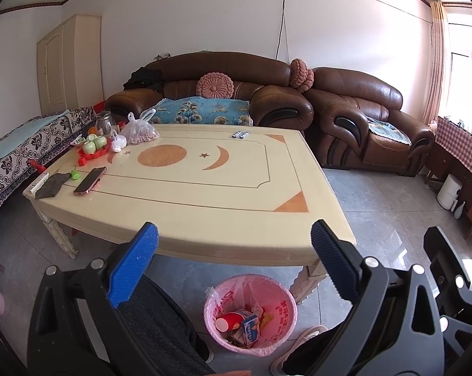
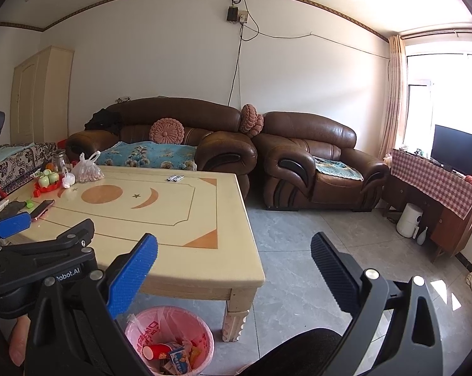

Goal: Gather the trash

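Both grippers stand wide open with nothing between their pads: the left gripper (image 1: 234, 250) hovers over the near edge of the cream table (image 1: 204, 194), and the right gripper (image 2: 234, 253) hangs off that table's near right corner, over grey floor tiles. At 6 o'clock in the left wrist view, on the floor just in front of the table, sits the pink-lined trash bin (image 1: 250, 313), holding a red-and-white cup (image 1: 228, 321), a blue-and-white carton (image 1: 251, 329) and other wrappers. On the table's far edge, at 12 o'clock, lie two small silver packets (image 1: 240, 134) side by side. Toward 10 o'clock are a phone (image 1: 89, 180), a dark cloth (image 1: 50, 185), a red tray of green cups (image 1: 93, 147) and a plastic bag of nuts (image 1: 140, 131). Behind the table stands a brown leather sofa (image 1: 223, 94).
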